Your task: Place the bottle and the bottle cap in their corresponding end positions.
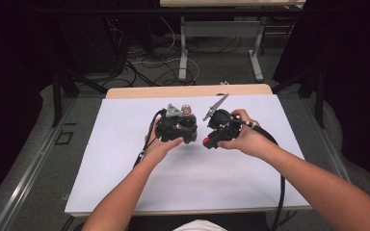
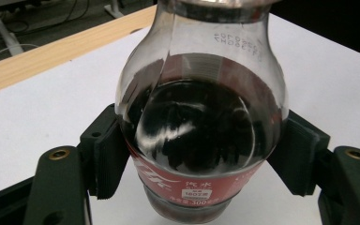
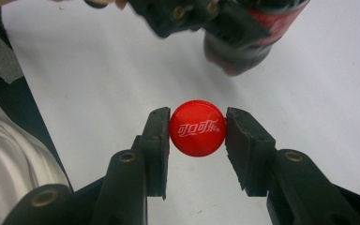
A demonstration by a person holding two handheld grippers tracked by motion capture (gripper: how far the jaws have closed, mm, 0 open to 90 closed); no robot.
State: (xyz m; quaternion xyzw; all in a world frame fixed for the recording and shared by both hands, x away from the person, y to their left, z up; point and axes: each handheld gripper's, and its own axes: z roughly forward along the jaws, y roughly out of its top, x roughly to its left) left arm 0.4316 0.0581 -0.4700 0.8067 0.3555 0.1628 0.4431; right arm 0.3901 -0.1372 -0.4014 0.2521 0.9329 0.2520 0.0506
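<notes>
A small clear bottle of dark cola with a red label sits between the ribbed pads of my left gripper, which is shut on its lower body. In the high view the left gripper holds the bottle at the table's middle. My right gripper is shut on a red bottle cap, logo facing the camera, apart from the bottle. From above, the cap shows at the tip of the right gripper, just right of the bottle.
A white sheet covers the table; a wooden strip shows along its far edge. Beyond lie floor cables and the legs of another table. Black cables trail from both grippers toward the near edge.
</notes>
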